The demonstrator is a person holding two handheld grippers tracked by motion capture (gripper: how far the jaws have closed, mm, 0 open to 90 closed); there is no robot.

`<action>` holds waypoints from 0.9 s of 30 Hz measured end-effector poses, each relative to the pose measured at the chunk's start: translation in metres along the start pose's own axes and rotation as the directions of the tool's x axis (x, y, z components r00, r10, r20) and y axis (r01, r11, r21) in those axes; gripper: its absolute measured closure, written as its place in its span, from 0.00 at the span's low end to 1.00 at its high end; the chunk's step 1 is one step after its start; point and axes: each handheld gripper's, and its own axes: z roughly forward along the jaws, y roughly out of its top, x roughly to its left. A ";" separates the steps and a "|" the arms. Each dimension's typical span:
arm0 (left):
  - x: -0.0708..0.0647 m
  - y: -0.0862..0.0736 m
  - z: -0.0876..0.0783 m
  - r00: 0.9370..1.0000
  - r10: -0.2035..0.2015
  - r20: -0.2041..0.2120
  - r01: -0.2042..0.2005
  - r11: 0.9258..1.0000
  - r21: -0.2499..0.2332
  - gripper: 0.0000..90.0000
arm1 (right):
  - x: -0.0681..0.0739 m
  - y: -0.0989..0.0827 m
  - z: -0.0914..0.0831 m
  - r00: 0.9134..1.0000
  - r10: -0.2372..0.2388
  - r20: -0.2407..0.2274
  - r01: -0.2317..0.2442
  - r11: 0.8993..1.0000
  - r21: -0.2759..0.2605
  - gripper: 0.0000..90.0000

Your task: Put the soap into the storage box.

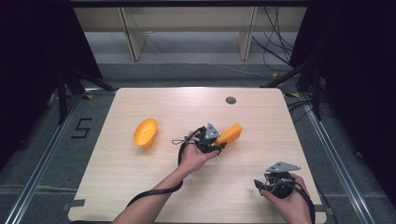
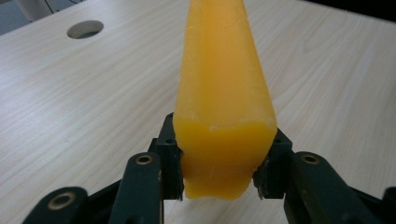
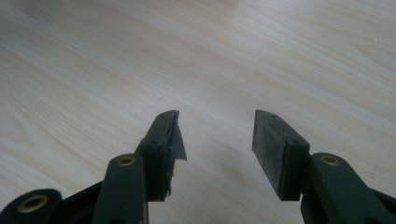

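Right gripper [image 3: 217, 135] above bare wooden table [image 3: 196, 56], its 2 jaws apart (nothing between).

The left forearm reaches in from the near edge toward the middle of the table, and the left gripper [image 1: 219, 140] points to the far right, its jaws clamped on an orange piece [image 2: 223, 116]. The right gripper [image 3: 215, 135] sits at the near right corner, jaws apart with nothing between them.

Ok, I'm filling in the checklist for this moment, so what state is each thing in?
Left gripper: shut on the orange piece.
Orange piece: clamped at one end between the pads, pointing away from the hand.
Right gripper: open, nothing between its jaws.
Orange shell: lying free on the table, apart from both grippers.
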 end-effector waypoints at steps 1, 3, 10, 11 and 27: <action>0.000 0.000 -0.004 1.000 0.000 -0.007 0.000 1.000 0.002 0.67 | 0.000 0.000 0.000 1.000 0.000 0.001 0.000 1.000 -0.001 0.57; -0.001 0.000 -0.010 1.000 -0.013 -0.016 0.012 1.000 -0.024 0.67 | 0.000 0.000 -0.001 1.000 0.001 0.003 -0.001 1.000 0.000 0.57; 0.000 -0.003 -0.030 0.998 -0.015 -0.063 0.013 0.999 -0.043 0.67 | -0.002 0.000 0.000 1.000 -0.016 0.008 0.016 1.000 -0.005 0.57; 0.000 -0.004 -0.034 0.997 -0.019 -0.068 0.016 0.999 -0.045 0.67 | 0.000 0.001 -0.002 1.000 -0.002 0.005 0.002 1.000 -0.002 0.57; -0.005 -0.021 -0.092 0.976 -0.059 -0.209 0.027 0.988 -0.151 0.67 | 0.000 0.001 -0.002 1.000 0.001 0.011 -0.001 1.000 -0.008 0.57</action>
